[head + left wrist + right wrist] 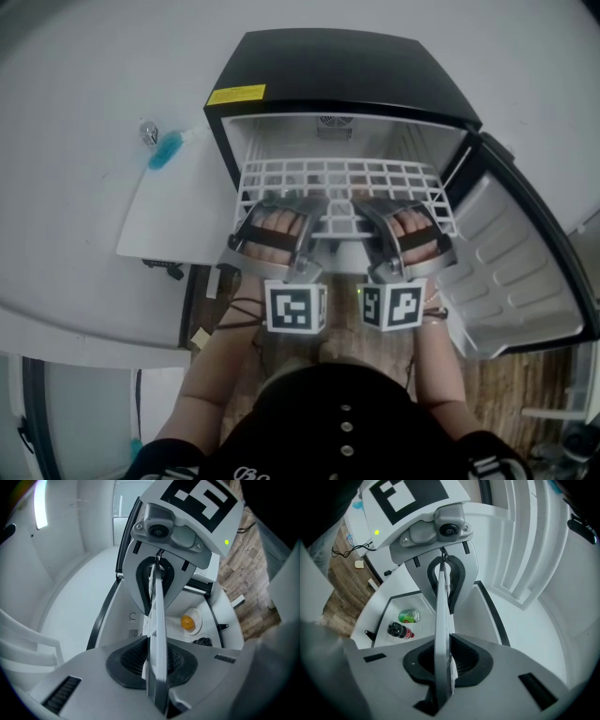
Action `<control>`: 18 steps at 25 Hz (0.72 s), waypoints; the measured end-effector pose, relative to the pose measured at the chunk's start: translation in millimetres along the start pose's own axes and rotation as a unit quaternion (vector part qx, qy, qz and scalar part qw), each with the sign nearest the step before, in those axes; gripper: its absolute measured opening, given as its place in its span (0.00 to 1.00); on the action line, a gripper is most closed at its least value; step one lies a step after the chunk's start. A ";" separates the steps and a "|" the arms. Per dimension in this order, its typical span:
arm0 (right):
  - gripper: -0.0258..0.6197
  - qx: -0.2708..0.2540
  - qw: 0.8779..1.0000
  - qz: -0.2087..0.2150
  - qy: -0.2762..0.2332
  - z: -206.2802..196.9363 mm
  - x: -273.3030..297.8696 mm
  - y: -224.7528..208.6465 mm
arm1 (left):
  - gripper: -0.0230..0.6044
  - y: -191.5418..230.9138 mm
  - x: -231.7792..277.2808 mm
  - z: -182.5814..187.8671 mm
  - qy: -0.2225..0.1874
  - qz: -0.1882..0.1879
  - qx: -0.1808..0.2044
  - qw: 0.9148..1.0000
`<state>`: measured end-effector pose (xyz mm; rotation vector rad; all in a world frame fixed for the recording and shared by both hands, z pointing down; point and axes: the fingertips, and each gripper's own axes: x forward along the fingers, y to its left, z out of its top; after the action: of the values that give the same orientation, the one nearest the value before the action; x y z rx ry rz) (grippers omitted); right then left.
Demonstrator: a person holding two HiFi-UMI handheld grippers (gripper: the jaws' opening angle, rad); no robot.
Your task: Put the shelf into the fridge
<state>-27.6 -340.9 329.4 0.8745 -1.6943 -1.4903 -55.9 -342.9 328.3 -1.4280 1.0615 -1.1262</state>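
white wire grid shelf (342,178) sits partway inside the small black fridge (347,70), held flat. left tool (284,202) & right tool (377,204) both pinch its front edge tight. step looks like: sliding it in. next: push straight back, keep it level so it won't jam.

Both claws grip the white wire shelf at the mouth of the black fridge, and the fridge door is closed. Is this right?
Not quite: the fridge door is open, swung out to the right, as the head view shows. The rest holds: the left claw and the right claw both grip the white wire shelf at the mouth of the black fridge.
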 end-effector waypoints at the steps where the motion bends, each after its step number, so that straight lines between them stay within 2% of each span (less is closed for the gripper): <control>1: 0.09 0.001 1.000 0.000 0.000 0.1 0.5 0.1 | 0.10 -0.5 0.4 -0.4 0.000 -0.001 0.000 1.000; 18: 0.09 0.005 1.000 -0.003 0.009 -5.2 13.9 3.6 | 0.10 -6.0 14.5 -6.7 -0.007 -0.018 -0.022 1.000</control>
<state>-30.6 -355.0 334.4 0.8958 -1.6887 -1.4763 -59.4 -357.5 336.4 -1.4918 1.0605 -1.1229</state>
